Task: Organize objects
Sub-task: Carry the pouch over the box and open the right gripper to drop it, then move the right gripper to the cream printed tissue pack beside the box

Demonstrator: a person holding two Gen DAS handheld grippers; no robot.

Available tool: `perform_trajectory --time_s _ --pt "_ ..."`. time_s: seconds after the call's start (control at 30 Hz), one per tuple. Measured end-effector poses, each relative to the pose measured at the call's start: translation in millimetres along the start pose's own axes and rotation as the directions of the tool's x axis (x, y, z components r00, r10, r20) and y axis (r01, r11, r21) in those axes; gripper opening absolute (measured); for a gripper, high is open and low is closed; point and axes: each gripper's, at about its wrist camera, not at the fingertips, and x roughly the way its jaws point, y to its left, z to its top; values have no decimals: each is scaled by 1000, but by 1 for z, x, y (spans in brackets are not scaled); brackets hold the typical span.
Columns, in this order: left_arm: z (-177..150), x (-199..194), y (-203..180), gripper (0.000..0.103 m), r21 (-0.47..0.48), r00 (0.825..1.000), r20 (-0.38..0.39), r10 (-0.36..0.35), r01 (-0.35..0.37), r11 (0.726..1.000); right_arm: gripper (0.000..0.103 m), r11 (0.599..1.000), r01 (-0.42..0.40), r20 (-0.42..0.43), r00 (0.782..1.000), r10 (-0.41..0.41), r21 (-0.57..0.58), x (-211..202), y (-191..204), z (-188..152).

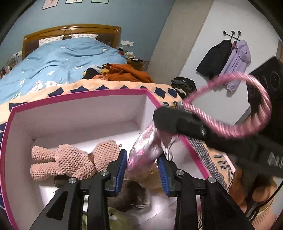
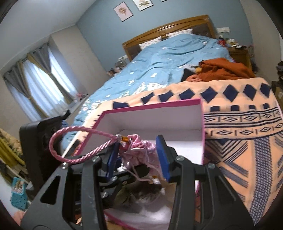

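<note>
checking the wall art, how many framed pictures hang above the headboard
3 in the right wrist view: left picture, middle picture, and right picture, only a sliver, cut by the frame edge. More may be out of view.

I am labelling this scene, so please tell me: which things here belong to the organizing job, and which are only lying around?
Part of the job:
- pink satin drawstring pouch with braided loop
- pink-edged white cardboard box
- pink crocheted toy rabbit
- right tongs
- left tongs

Only lying about:
- rust-orange clothes
- blue quilt
- hanging jackets

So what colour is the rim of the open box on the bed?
Pink, with a white inside; the box rim shows best in the left wrist view.
</note>
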Motion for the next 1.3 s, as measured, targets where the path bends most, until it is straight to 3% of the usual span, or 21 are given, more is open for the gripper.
perform_trajectory --time_s 0.07,0.2,0.27,0.4,0.7,0.9,0.97,1.1,1.3 --pt "-2 -1 2 48 -2 1000 -2 27 -27 1000 47 999 40 8 999 -40 2 1 -1 2" --pt "-8 -2 9 49 -14 999 -10 44 -44 999 52 995 99 -5 995 -99 -7 5 -5 1" --pt "-9 -3 10 49 -11 999 -5 40 -40 999 62 988 153 1 988 -153 -17 6 -7 -1" --pt "-13 -9 9 49 4 999 10 51 -51 999 62 989 147 -11 989 -148 -16 6 -9 -4" --pt "-31 -38 8 52 28 996 78 38 -40 999 62 997 64 -9 998 -64 -43 -9 3 -25" --pt "-56 -78 -9 70 95 980 192 57 -76 993 62 991 -34 29 999 38 -127 -41 30 -46" --pt "-66 -93 -14 80 113 970 232 77 -106 988 63 985 -80 39 995 87 -150 -54 39 -57" --pt "-87 -117 -21 85 123 949 296 104 -146 982 65 966 -145 34 987 156 -215 -74 57 -84" --pt "-132 -131 -24 85 102 952 278 124 -157 982 65 947 -210 -15 977 213 -244 -88 65 -131"
